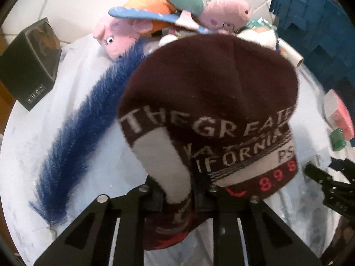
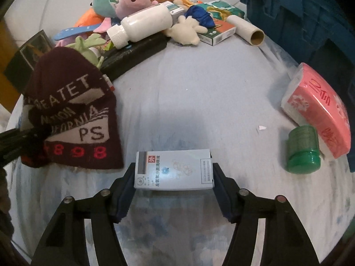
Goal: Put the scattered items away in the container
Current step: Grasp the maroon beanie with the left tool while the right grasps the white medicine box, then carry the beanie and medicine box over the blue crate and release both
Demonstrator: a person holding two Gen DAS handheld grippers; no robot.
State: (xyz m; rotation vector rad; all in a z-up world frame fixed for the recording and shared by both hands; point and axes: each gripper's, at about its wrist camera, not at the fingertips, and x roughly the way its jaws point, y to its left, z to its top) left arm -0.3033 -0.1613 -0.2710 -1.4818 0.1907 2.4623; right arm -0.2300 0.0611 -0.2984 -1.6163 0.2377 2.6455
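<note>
A dark maroon knit beanie [image 1: 210, 102] with white lettering hangs above the white cloth, its brim pinched in my left gripper [image 1: 177, 199], which is shut on it. The right wrist view shows the same beanie [image 2: 73, 115] at the left, with the left gripper [image 2: 13, 141] at the frame edge. My right gripper [image 2: 173, 167] is shut on a small pale blue-white carton [image 2: 174, 173], one finger pressed on each short end, low over the cloth. The dark blue crate [image 2: 299, 17] stands at the far right.
At the back lies a pile: pig plush toys [image 1: 226, 8], a white bottle [image 2: 144, 25], a black case [image 2: 135, 53], a paper roll [image 2: 248, 30] and small boxes. A pink tissue pack [image 2: 317, 110] and a green jar [image 2: 302, 149] sit at the right. A blue feathery strip [image 1: 88, 133] and a black box [image 1: 28, 71] lie at the left.
</note>
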